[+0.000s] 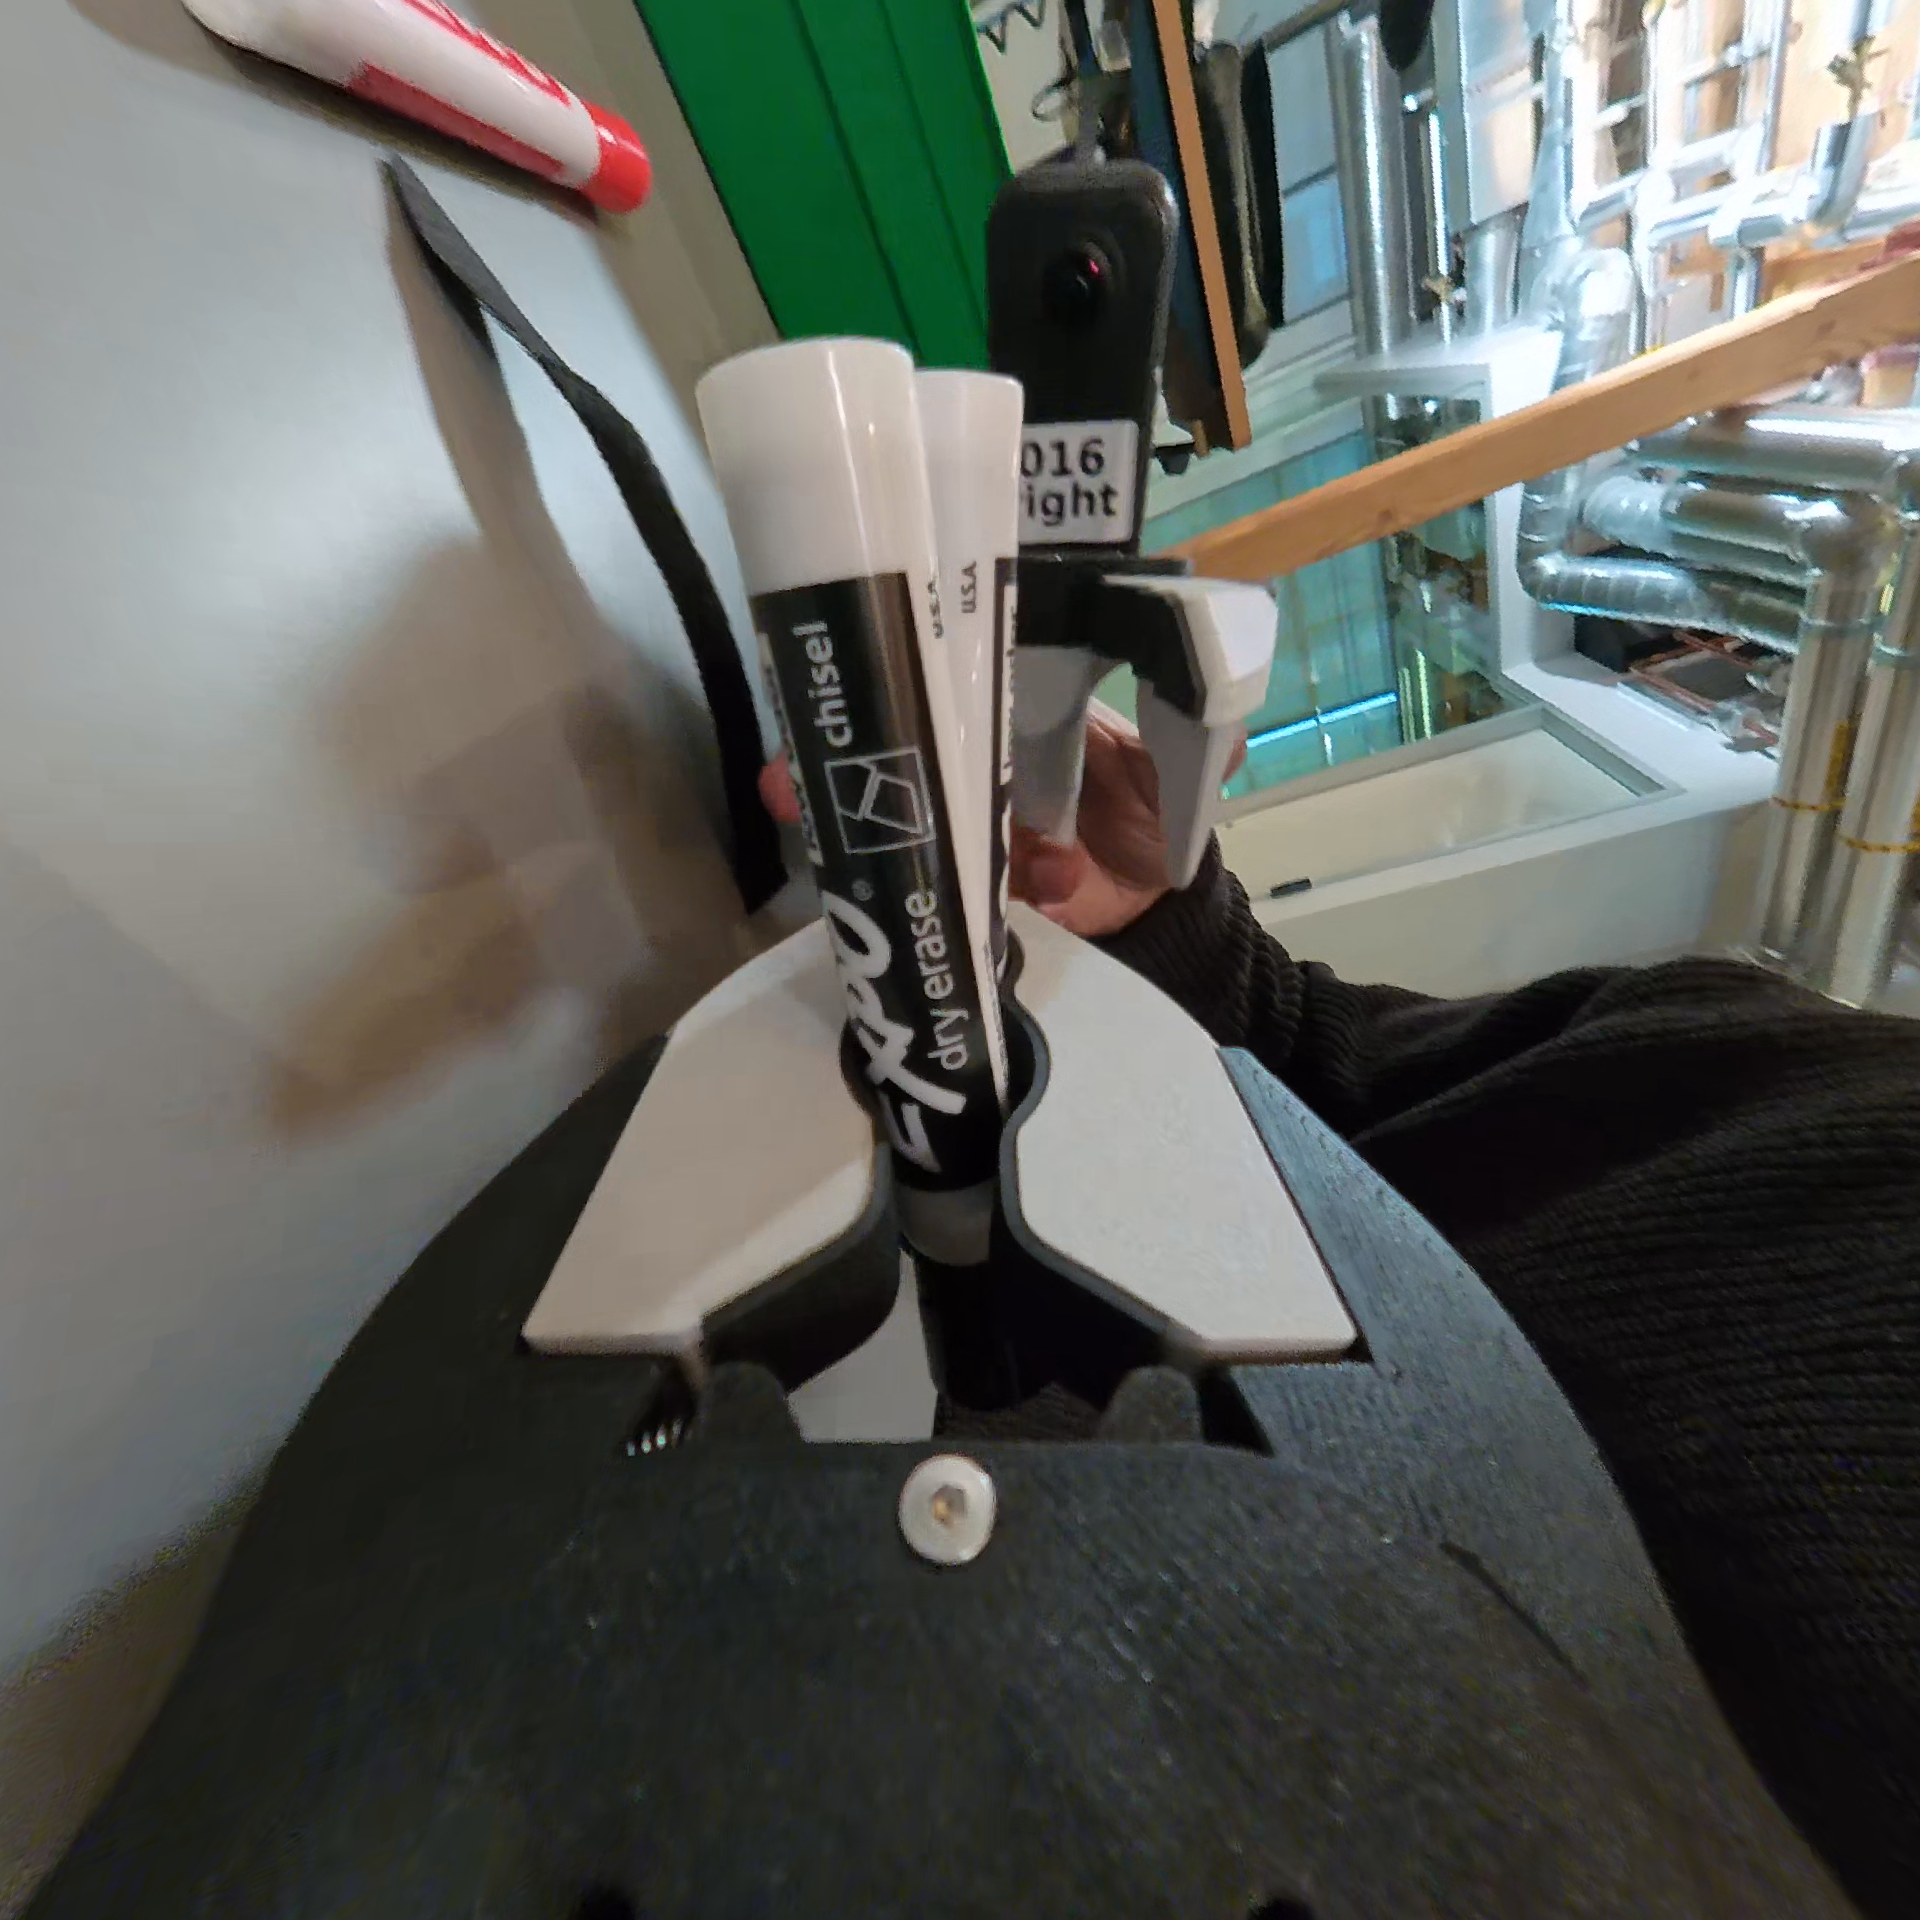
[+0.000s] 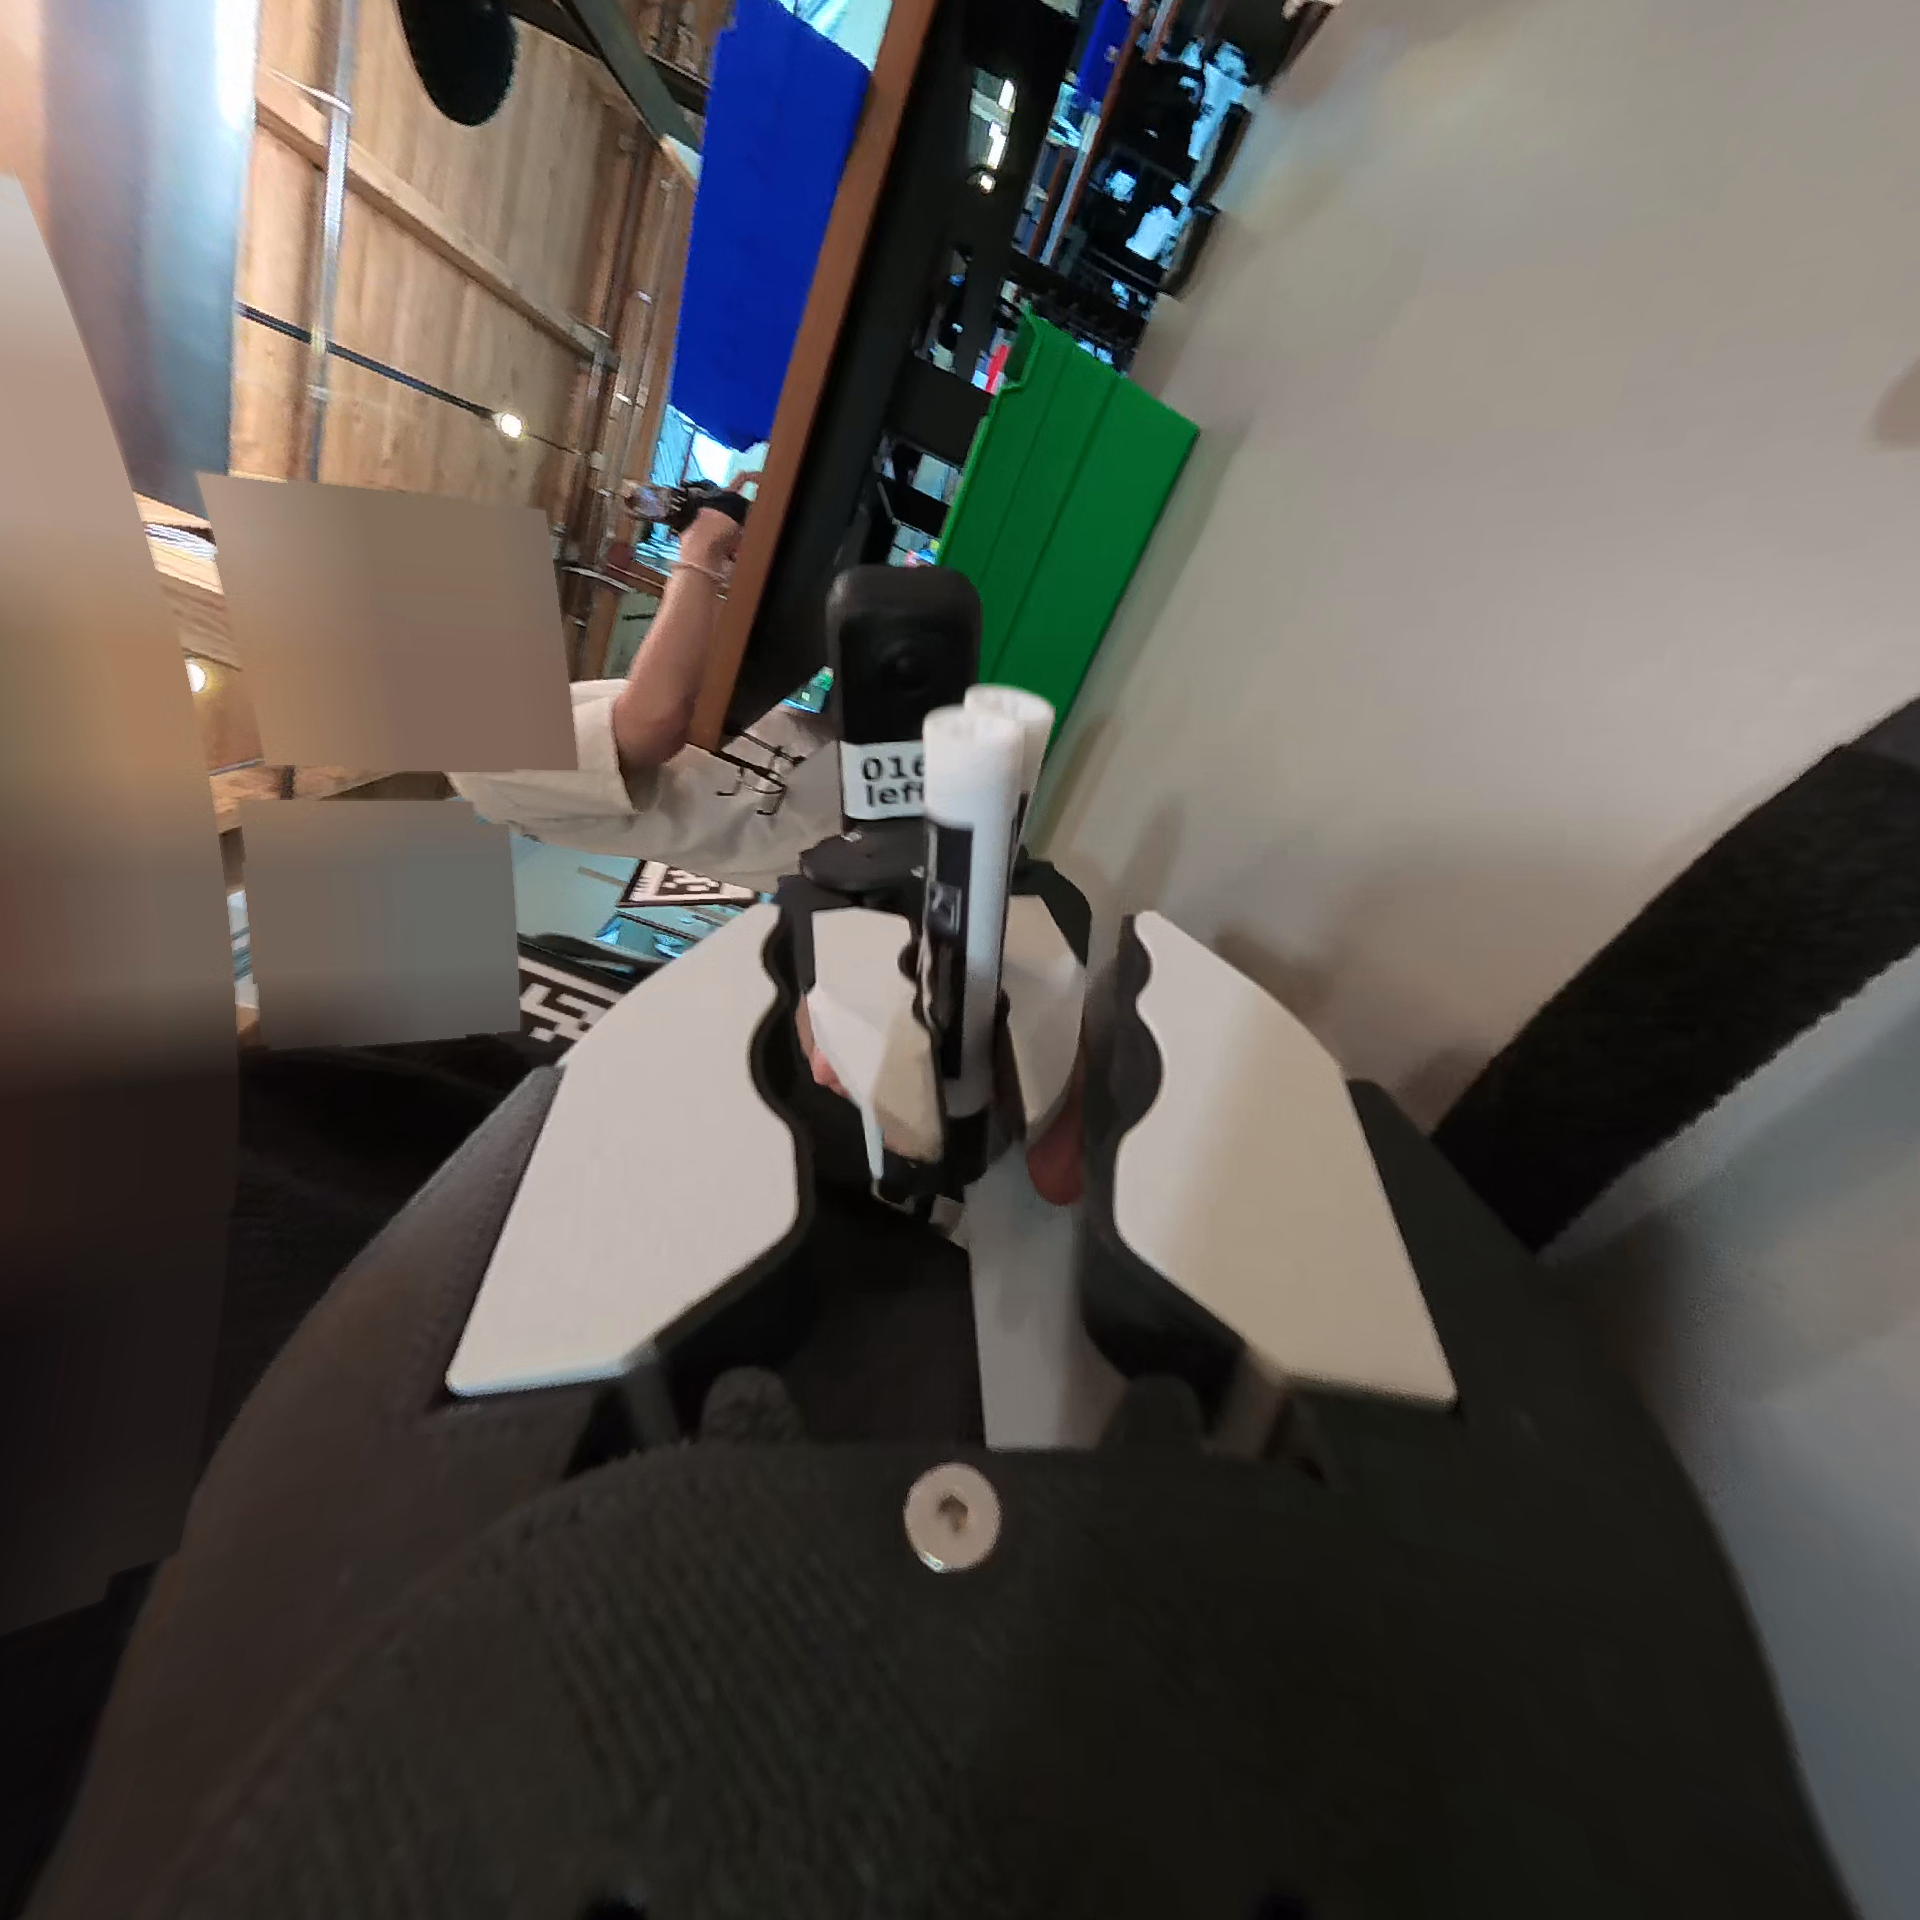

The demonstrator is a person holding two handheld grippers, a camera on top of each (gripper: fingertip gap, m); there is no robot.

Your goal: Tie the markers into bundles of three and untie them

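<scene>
My left gripper (image 1: pixel 925 966) is shut on a bunch of black-labelled white markers (image 1: pixel 862 623), held by their cap ends; two barrels show clearly and a third is partly hidden behind them. My right gripper (image 1: pixel 1122 842) is open and empty just beyond the bunch. In the right wrist view my right gripper (image 2: pixel 956 987) is open with its jaws spread wide. The left gripper (image 2: pixel 956 1101) and its markers (image 2: pixel 987 831) sit in front of the gap. A black strap (image 1: pixel 665 582) lies loose on the grey table beside the bunch, and shows in the right wrist view (image 2: pixel 1683 977).
A red-capped marker (image 1: pixel 499 94) lies on the grey table (image 1: pixel 208 623) farther off. A green folded board (image 2: pixel 1060 540) stands at the table's far edge. A person in a light sleeve (image 2: pixel 665 748) sits behind a board. A dark-sleeved arm (image 1: pixel 1558 1195) holds my right gripper. Left tips to right tips: about 4 cm.
</scene>
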